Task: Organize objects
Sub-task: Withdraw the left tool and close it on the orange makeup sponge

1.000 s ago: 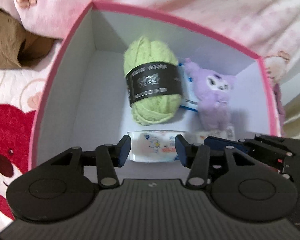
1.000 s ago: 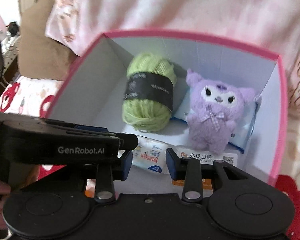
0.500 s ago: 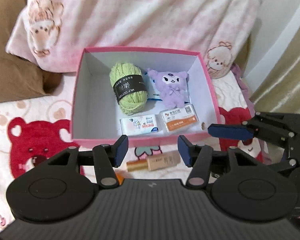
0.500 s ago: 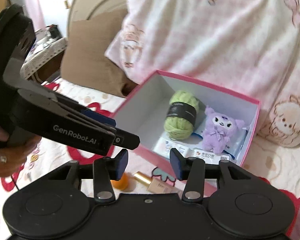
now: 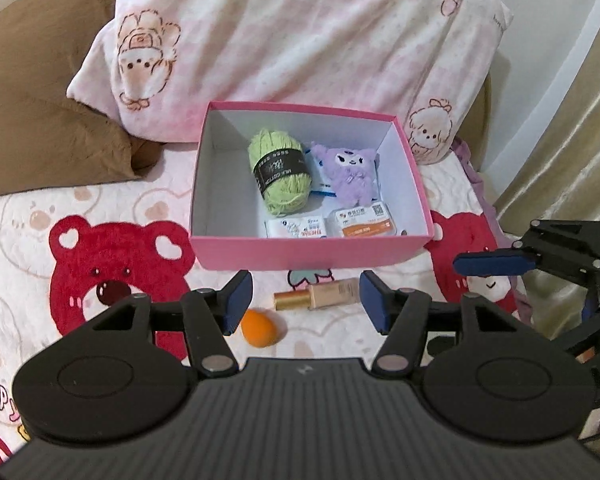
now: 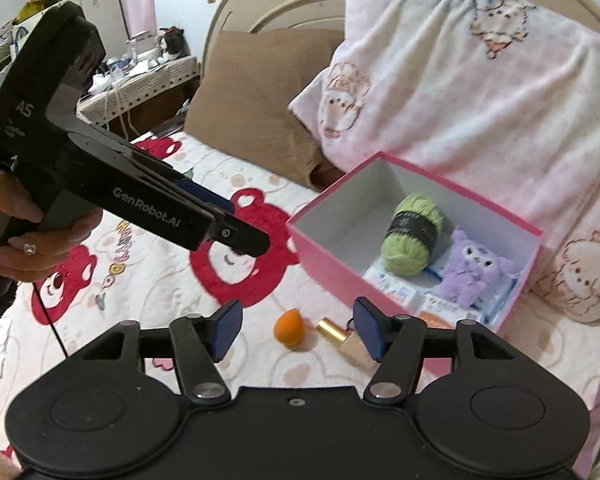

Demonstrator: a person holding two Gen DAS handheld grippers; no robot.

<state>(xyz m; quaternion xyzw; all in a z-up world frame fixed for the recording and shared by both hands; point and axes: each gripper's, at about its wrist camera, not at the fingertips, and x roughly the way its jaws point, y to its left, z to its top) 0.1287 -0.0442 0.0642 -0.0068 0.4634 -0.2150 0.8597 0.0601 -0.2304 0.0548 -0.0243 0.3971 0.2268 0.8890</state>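
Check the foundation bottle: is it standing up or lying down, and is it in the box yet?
Lying down and still out. The foundation bottle rests on its side on the bedspread, gold cap toward the orange sponge, in front of the pink box.

left gripper (image 5: 304, 300) jaws spread wide, right gripper (image 6: 296, 322) jaws spread, both empty

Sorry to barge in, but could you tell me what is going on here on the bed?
A person is tidying small things into a pink box, holding tongs in each hand. The box holds green yarn, a purple plush and packets. Both the left tongs and right tongs are open and empty, above the bedspread in front of the box. An orange sponge and a foundation bottle lie outside, not yet packed.
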